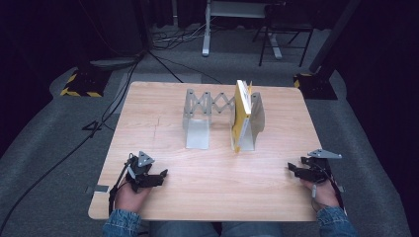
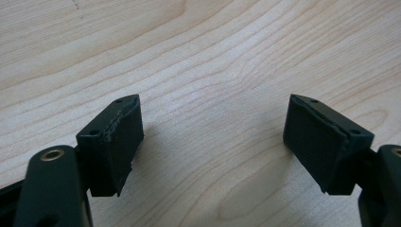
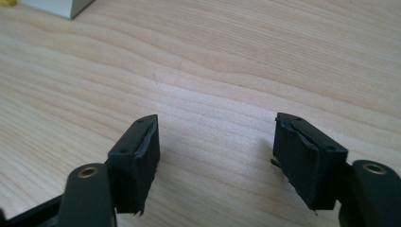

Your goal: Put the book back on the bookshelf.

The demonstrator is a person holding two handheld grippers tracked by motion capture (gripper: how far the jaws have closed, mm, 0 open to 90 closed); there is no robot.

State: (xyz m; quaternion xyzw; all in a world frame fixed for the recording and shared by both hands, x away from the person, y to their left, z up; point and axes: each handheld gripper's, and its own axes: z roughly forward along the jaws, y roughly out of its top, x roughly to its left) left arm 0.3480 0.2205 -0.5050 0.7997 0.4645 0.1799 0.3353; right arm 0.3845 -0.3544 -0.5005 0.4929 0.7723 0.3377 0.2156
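- The left gripper (image 1: 159,176) is resting low at the lower left of the high view, its jaws standing apart with nothing but bare wood between them in the left gripper view.
- The right gripper (image 1: 293,169) is sitting at the lower right, jaws likewise spread and holding nothing.
- The yellow book (image 1: 241,114) is standing upright in the right end of the metal book rack (image 1: 207,106), at the upper middle of the frame, well apart from both grippers.
- To reach for the book well, the right gripper is probably best coming in level from below, jaws wide, taking the near edge without tipping the book.
- The table (image 1: 212,192) is giving open wood across the lower half; the near edge is lying just under both hands.
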